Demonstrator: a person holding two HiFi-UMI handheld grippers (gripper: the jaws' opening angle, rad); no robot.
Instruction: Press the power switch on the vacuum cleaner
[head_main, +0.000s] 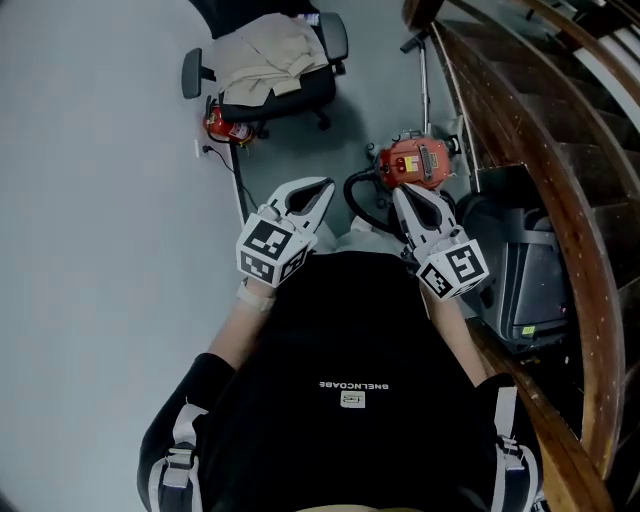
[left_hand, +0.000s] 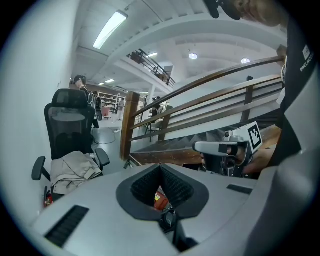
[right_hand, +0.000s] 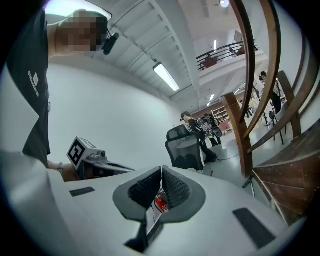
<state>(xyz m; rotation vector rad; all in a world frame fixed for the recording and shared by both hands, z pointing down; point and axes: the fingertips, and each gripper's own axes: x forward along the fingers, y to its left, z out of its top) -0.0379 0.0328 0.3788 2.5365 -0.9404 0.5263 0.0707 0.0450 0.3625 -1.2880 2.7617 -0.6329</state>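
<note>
Vacuum cleaner (head_main: 415, 160): on the floor, upper centre-right of the head view. Left gripper (head_main: 322, 186) and right gripper (head_main: 399, 193): jaws closed, empty. The right gripper sits just below the vacuum cleaner.

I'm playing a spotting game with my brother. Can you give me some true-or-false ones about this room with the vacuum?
1. A red vacuum cleaner stands on the floor in front of the person. True.
2. The office chair has nothing on it. False: a beige garment lies piled on it.
3. Both grippers have their jaws wide apart. False: the left gripper and the right gripper each have their jaws together, with nothing held between them.
4. A wooden stair railing runs along the person's right side. True.
</note>
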